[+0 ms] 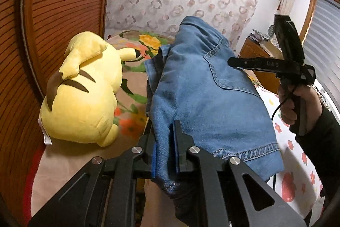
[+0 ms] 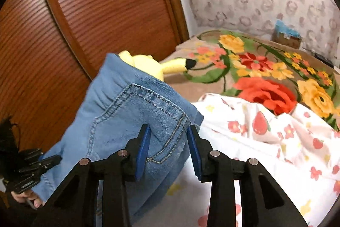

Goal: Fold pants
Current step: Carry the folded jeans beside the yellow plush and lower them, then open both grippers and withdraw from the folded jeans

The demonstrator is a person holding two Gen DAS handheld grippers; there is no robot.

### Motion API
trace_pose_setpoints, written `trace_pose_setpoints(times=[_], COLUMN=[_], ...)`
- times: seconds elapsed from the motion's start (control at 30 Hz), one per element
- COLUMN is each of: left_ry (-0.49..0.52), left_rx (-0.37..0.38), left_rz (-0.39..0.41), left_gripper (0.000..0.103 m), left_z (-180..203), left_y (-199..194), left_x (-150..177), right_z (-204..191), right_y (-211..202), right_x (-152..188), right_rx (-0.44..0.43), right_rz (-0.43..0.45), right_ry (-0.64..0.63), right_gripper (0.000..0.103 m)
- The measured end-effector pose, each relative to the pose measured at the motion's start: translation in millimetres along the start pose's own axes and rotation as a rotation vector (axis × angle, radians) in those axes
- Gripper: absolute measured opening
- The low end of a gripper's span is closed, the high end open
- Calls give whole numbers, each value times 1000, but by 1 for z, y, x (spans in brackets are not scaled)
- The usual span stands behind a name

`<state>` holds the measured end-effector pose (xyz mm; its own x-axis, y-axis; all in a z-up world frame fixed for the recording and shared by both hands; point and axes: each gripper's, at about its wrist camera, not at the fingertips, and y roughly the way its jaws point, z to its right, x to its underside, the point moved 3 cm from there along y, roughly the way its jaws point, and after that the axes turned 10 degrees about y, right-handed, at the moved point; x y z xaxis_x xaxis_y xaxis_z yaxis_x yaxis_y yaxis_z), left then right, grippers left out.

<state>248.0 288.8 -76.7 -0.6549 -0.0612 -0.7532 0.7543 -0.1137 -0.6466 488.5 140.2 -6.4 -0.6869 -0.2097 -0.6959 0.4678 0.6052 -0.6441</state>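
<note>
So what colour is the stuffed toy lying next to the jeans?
Yellow with brown stripes, clearest in the left wrist view: stuffed toy.

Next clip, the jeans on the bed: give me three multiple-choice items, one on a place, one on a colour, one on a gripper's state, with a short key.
1. Where does the plush toy lie?
A. on the floral blanket, beside the wooden panel
B. on top of the jeans
C. on the floor

2. What colour are the pads on the right gripper's fingers?
A. red
B. blue
C. white

3. How does the left gripper stand?
A. wide open above the bed
B. shut on nothing
C. shut on the jeans

Key:
1 A, the yellow toy rests on the blanket next to the ribbed wood.
2 B, both pads show blue in the right wrist view.
3 C, denim is pinched between its fingers in the left wrist view.
</note>
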Motion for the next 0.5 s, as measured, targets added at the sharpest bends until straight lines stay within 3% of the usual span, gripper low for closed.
trace_pose_setpoints(times=[0.23, 0.5], left_ry=[42, 95], left_rx=[-76, -134], left_rz=[7, 74], left_gripper=[15, 41], left_z=[11, 33], left_y=[-19, -62], left_x=[-11, -21], right_z=[-23, -33], right_y=[-42, -123], right_x=[1, 48], right_rx=[12, 44], right_rz=[66, 157], right_ry=[-5, -50], right_gripper=[37, 37])
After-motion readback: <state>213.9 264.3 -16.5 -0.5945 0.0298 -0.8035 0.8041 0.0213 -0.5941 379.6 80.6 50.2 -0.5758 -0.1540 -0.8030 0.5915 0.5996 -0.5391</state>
